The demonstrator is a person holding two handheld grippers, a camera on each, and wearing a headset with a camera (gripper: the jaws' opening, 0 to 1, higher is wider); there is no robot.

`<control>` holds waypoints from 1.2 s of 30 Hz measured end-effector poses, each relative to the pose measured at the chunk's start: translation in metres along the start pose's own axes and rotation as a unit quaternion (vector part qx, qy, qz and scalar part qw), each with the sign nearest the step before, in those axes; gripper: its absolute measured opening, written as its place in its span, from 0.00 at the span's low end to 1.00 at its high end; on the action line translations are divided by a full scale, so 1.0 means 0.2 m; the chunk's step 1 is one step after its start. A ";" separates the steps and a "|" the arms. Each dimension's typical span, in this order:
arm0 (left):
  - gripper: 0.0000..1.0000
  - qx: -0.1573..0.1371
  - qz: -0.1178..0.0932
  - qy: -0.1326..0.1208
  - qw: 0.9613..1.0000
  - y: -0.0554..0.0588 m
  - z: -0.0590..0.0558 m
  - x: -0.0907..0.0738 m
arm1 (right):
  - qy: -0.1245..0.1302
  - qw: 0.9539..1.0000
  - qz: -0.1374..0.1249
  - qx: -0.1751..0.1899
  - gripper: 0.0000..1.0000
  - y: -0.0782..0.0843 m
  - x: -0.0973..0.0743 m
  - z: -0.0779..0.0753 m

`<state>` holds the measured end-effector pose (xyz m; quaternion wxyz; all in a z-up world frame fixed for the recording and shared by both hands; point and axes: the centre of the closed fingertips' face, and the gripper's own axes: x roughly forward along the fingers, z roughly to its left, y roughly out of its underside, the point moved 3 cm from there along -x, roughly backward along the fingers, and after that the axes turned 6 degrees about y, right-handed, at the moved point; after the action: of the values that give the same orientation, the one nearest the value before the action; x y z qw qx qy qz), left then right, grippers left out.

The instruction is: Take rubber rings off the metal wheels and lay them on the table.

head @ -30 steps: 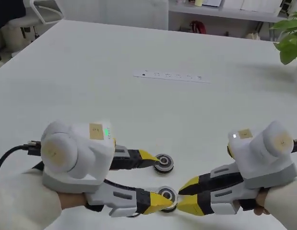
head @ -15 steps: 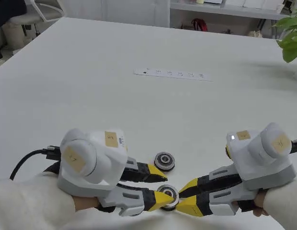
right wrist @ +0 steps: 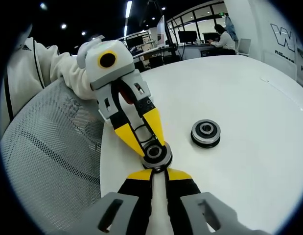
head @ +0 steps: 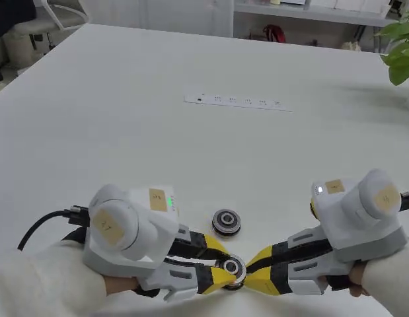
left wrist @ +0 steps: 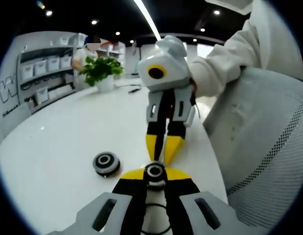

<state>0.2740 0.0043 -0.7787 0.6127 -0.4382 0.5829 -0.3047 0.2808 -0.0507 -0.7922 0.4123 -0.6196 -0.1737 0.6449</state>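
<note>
**A:** While the big white table (head: 191, 145) is taking up most of the head view, what are the two tools doing at its near edge?

**B:** The left gripper (head: 225, 269), white and grey with yellow jaw tips, is reaching in from the left. Its jaws are clamping a small round metal wheel (head: 232, 267) between them, one tip on each side. They are holding it just above the table top.

**A:** And the other one?

**B:** The right gripper (head: 252, 274), of the same colours, is pointing at that same wheel from the right. Its two jaws are lying pressed together, and their tips are touching the rim of the wheel. I cannot tell whether they are pinching anything there.

**A:** Is something lying further away?

**B:** Yes, a long white power strip (head: 237, 102) is lying flat near the middle of the table, well apart from the grippers.

**A:** And nearer?

**B:** A second small metal wheel (head: 225, 222) is lying flat on the table, just behind the held one and not touching it. A dark rubber ring (right wrist: 205, 141) is sitting around its edge.
</note>
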 end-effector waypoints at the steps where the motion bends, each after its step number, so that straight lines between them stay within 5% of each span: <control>1: 0.14 0.000 -0.002 -0.003 1.000 0.00 0.00 0.00 | 0.002 1.000 0.001 -0.002 0.06 0.00 0.00 0.00; 9: 0.14 0.006 -0.008 -0.006 1.000 0.00 0.00 0.00 | 0.007 1.000 0.001 0.006 0.01 0.00 0.00 -0.01; 18: 0.14 0.005 -0.016 -0.009 1.000 0.00 0.01 0.00 | 0.001 0.996 -0.007 0.087 0.00 0.01 -0.01 -0.03; 29: 0.14 0.007 -0.021 -0.011 1.000 0.00 0.01 0.00 | -0.024 0.974 -0.043 0.221 0.00 0.00 -0.04 -0.05; 33: 0.14 0.008 -0.023 -0.012 1.000 0.00 0.01 0.00 | -0.031 0.969 -0.059 0.239 0.00 -0.02 -0.05 -0.05; 36: 0.14 0.009 -0.023 -0.013 1.000 0.00 0.01 0.00 | -0.029 0.970 -0.056 0.235 0.00 -0.02 -0.05 -0.04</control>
<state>0.2759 0.0049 -0.7796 0.6169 -0.4495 0.5620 -0.3186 0.2890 -0.0575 -0.7841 0.5767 -0.4758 -0.0640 0.6610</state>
